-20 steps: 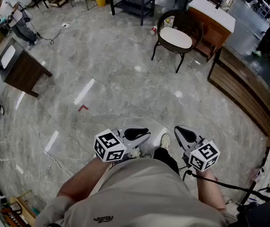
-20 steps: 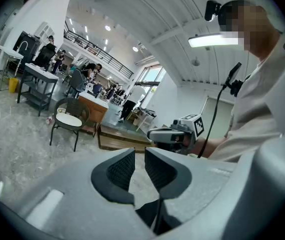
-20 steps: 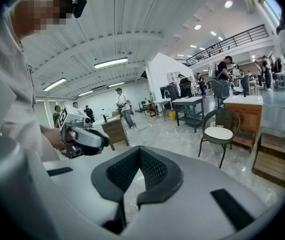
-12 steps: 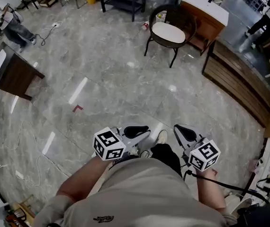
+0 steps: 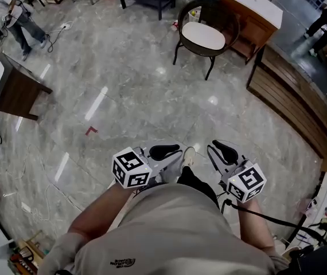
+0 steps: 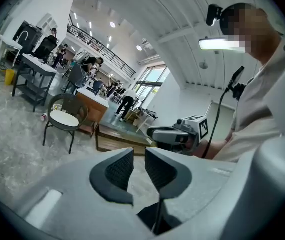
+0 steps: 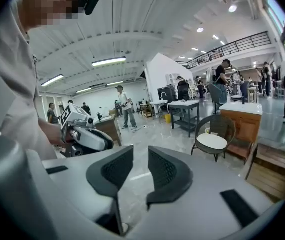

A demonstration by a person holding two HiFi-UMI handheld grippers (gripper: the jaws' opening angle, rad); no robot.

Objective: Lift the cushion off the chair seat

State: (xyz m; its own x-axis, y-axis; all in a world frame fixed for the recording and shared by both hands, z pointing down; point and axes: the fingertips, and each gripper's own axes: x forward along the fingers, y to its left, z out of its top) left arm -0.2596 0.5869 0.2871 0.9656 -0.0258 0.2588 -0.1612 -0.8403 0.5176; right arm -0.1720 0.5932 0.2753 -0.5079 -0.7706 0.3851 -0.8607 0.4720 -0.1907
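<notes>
The white cushion (image 5: 203, 36) lies on the chair (image 5: 230, 27) seat, well apart, ahead and slightly right. The left claw (image 5: 164, 152) and right claw (image 5: 224, 151), both clenched on nothing, face it; the right looks nearer.

open marble floor (image 5: 152, 96) straight ahead, clear all the way to the chair (image 5: 228, 22). hemmed close behind by a wooden cabinet (image 5: 255, 30), at right by a low wooden platform (image 5: 289, 96). dark desk (image 5: 23, 90) well off left.
</notes>
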